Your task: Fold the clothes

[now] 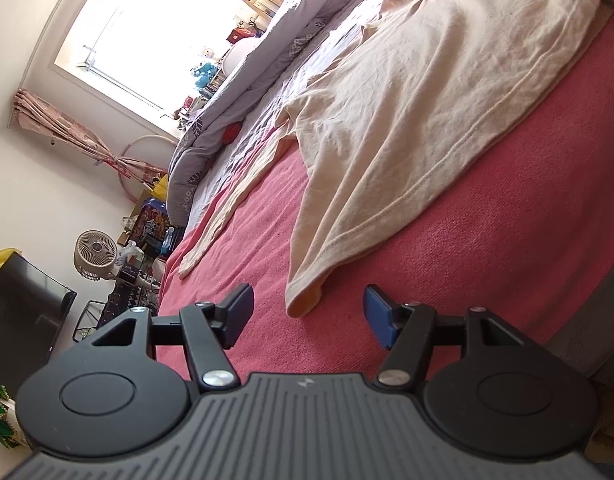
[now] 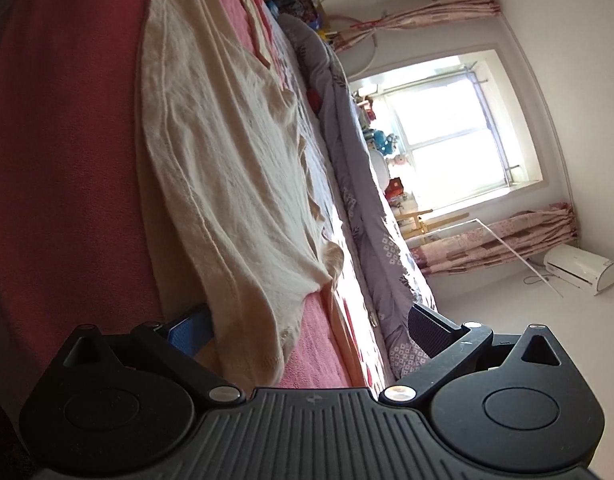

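Note:
A cream long-sleeved shirt point(image 1: 419, 120) lies spread on a pink blanket point(image 1: 487, 264) on the bed. In the left wrist view my left gripper point(image 1: 307, 312) is open, and a hem corner of the shirt point(image 1: 303, 300) lies between its blue-padded fingers. One sleeve point(image 1: 231, 204) stretches off to the left. In the right wrist view the shirt point(image 2: 227, 184) runs up the frame. My right gripper point(image 2: 311, 328) is open wide around the shirt's near corner point(image 2: 267, 344); the left pad point(image 2: 189, 330) is partly hidden by the cloth.
A grey floral duvet point(image 1: 235, 96) lies bunched along the far side of the bed, also in the right wrist view point(image 2: 363, 208). Beyond it are a bright window point(image 2: 459, 128), pink curtains, a fan point(image 1: 95, 254) and clutter on the floor.

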Tool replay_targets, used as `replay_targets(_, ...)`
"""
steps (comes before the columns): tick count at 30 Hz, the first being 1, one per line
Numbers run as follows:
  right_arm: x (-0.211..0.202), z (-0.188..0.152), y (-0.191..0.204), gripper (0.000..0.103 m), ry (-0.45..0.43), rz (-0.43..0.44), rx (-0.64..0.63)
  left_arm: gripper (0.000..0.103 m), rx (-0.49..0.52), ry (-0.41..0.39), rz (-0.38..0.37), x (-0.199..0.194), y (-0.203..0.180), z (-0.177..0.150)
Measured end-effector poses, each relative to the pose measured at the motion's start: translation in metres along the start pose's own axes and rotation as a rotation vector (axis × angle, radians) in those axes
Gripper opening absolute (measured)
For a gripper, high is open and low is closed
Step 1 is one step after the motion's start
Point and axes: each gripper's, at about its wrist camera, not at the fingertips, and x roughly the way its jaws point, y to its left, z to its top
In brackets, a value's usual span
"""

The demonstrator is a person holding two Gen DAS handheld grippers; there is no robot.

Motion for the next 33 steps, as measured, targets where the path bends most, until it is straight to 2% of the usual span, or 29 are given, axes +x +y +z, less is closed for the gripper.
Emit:
replay_targets(3,0.003,0.000,-0.001,0.103,0.020,-0.026,0.012,0.068,-0.001,-0.010,-0.005,-0.003,0.000,0.001)
replay_targets(4,0.006,-0.002,-0.005,0.103,0.049,-0.048,0.039,0.071,-0.003,-0.015,-0.006,-0.004,0.000,0.001)
replay_targets(7,0.013,-0.009,-0.014,0.103,0.114,-0.109,0.094,0.071,-0.026,-0.030,-0.022,-0.007,0.001,0.004)
replay_targets(9,0.016,-0.015,-0.019,0.103,0.140,-0.084,0.130,0.071,-0.055,-0.040,-0.045,-0.011,0.002,0.009)
replay_targets(11,0.017,-0.019,-0.021,0.091,0.144,-0.014,0.171,0.071,-0.084,-0.062,-0.079,-0.017,-0.002,0.015)
replay_targets(12,0.016,-0.019,-0.021,0.070,0.145,0.019,0.185,0.071,-0.089,-0.076,-0.088,-0.019,-0.005,0.019)
replay_targets(13,0.015,-0.018,-0.020,0.053,0.144,0.038,0.191,0.071,-0.085,-0.089,-0.084,-0.021,-0.009,0.023)
replay_targets(15,0.009,-0.016,-0.018,0.042,0.134,0.054,0.194,0.072,-0.077,-0.111,-0.081,-0.024,-0.017,0.030)
replay_targets(18,0.004,-0.015,-0.023,0.039,0.124,0.060,0.229,0.072,-0.054,-0.108,-0.074,-0.019,-0.025,0.035)
replay_targets(21,-0.002,-0.018,-0.042,0.023,0.130,0.077,0.345,0.072,-0.038,-0.094,-0.037,-0.010,-0.023,0.032)
replay_targets(26,-0.013,-0.026,-0.071,0.018,0.152,0.084,0.480,0.075,-0.070,-0.029,0.017,0.009,-0.007,0.020)
replay_targets(28,-0.016,-0.028,-0.075,0.014,0.161,0.081,0.492,0.075,-0.066,-0.016,0.031,0.012,-0.004,0.014)
replay_targets(33,-0.008,-0.031,-0.084,0.012,0.176,0.086,0.514,0.075,-0.063,-0.009,0.031,0.011,0.001,0.007)
